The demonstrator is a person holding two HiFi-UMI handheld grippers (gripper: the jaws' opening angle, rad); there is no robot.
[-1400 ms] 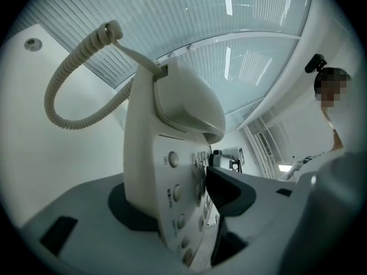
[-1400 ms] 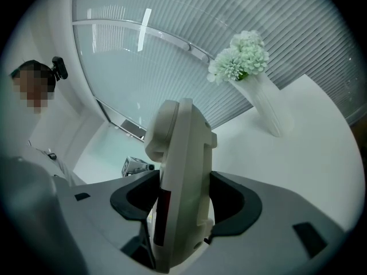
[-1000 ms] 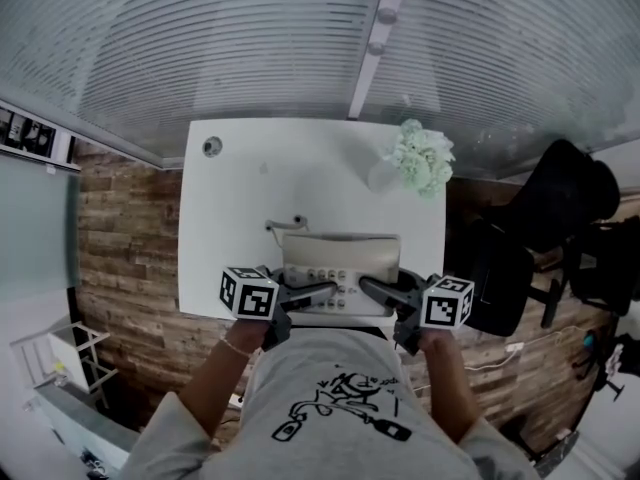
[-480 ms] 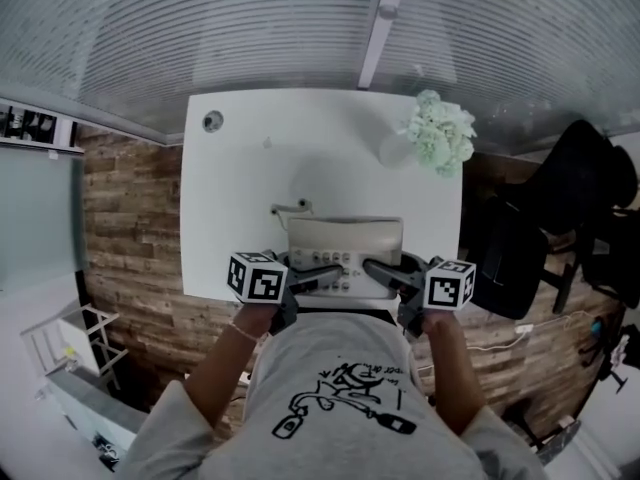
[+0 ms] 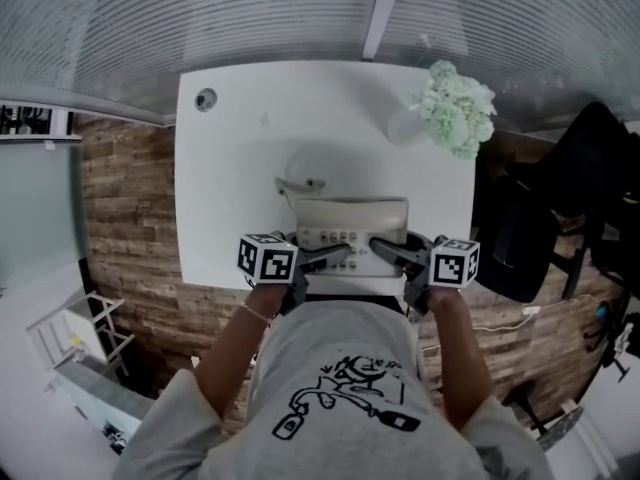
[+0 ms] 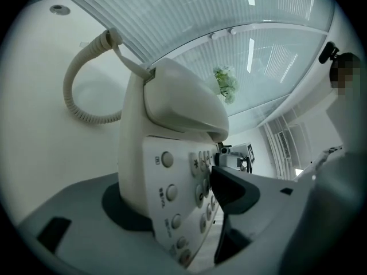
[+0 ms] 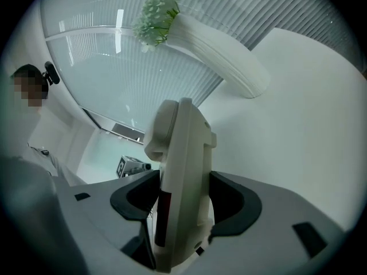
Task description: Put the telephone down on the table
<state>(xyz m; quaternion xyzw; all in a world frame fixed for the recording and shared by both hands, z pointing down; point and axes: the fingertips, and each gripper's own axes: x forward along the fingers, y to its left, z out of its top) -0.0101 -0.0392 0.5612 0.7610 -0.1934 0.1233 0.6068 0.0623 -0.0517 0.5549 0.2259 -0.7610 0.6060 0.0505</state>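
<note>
The left gripper [image 5: 325,258] is holding the left side of the telephone [image 5: 345,226]. Its fingers have just been opening a little wider. The telephone is sitting between them, with one pad under its base and the other finger [image 6: 232,191] pressing on the button face.

The telephone is being held over the near edge of the white tabletop [image 5: 230,188], about in the middle. Its handset is resting on top, and its curly cord [image 5: 298,184] is drooping on the far side. The right gripper [image 5: 392,256] is squeezing the right side of the telephone, with its fingers closing snugly on the thin edge.

I am guessing the job is nearly done but not finished. A soft shadow is lying on the tabletop past the telephone, so it is likely floating just above. What is left is setting it down flat and letting go with both grippers. Far off to the right, a white vase of pale flowers [image 5: 455,108] is standing well apart.

On the buttons [image 6: 167,159], one key is showing a star mark. Tiny marks beside the other keys are too small to read. No brand name is showing anywhere. On the telephone's right side, a dark red strip [image 7: 162,216] is carrying no words.
</note>
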